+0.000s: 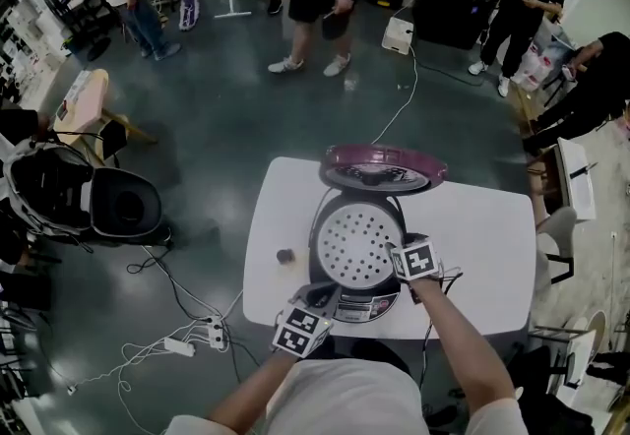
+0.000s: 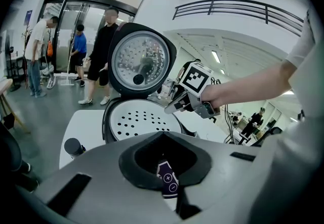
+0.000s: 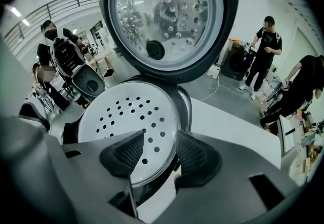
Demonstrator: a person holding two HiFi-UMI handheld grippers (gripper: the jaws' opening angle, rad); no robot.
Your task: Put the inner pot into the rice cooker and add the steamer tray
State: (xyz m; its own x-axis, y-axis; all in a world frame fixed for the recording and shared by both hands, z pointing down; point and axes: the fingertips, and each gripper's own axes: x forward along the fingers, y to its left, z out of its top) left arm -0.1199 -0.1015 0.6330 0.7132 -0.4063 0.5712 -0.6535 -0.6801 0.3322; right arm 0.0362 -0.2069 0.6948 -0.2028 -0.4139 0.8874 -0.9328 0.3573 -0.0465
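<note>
Now right tongs (image 3: pixel 159 153) parted astride steamer tray (image 3: pixel 126 116) rim; left tongs (image 2: pixel 167 167) closed.

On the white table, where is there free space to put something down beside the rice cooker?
The widest bare patch of the table lies right of the rice cooker, up to its right edge. The left strip is narrower and holds a small dark object. The front is crowded by the left gripper and the right gripper.
</note>
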